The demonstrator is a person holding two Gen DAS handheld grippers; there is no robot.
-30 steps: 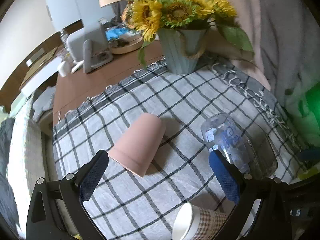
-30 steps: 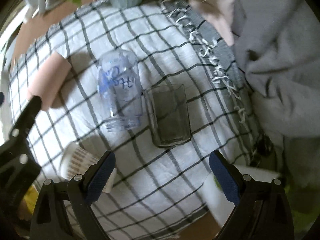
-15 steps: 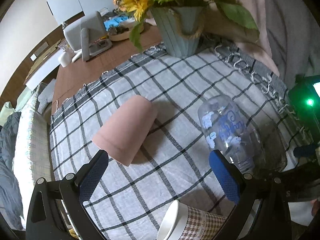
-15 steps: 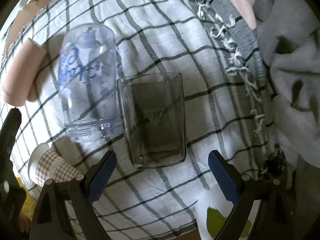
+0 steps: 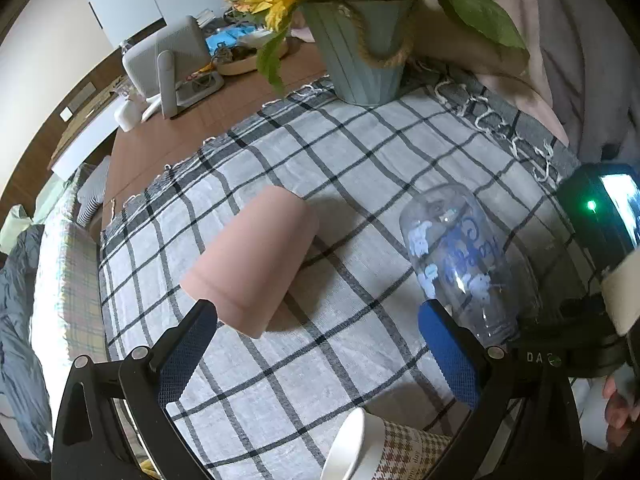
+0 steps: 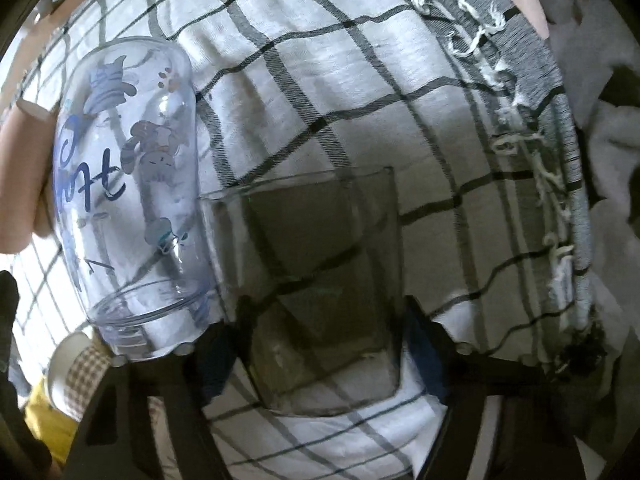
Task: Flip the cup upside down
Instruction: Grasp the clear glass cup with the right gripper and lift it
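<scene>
A smoky grey glass tumbler [image 6: 320, 280] lies on its side on the checked cloth [image 6: 320, 80]. My right gripper [image 6: 320, 356] is open, its fingers on either side of the tumbler's near end. A clear cup with blue print [image 6: 128, 184] lies on its side just left of the tumbler; it also shows in the left wrist view [image 5: 460, 260]. A pink cup [image 5: 252, 264] lies on its side ahead of my left gripper [image 5: 316, 340], which is open and empty above the cloth. A paper cup with a houndstooth sleeve [image 5: 380, 452] lies at the near edge.
A teal vase of sunflowers [image 5: 364, 48] stands at the far end of the cloth. A grey blanket [image 6: 600, 160] is heaped along the right side. The right gripper's body with a green light [image 5: 596, 216] shows in the left wrist view. A white device [image 5: 168, 60] stands on the wooden table beyond.
My right gripper has moved down and forward until its open fingers straddle the grey tumbler. My left gripper has drifted slightly closer to the pink cup.
</scene>
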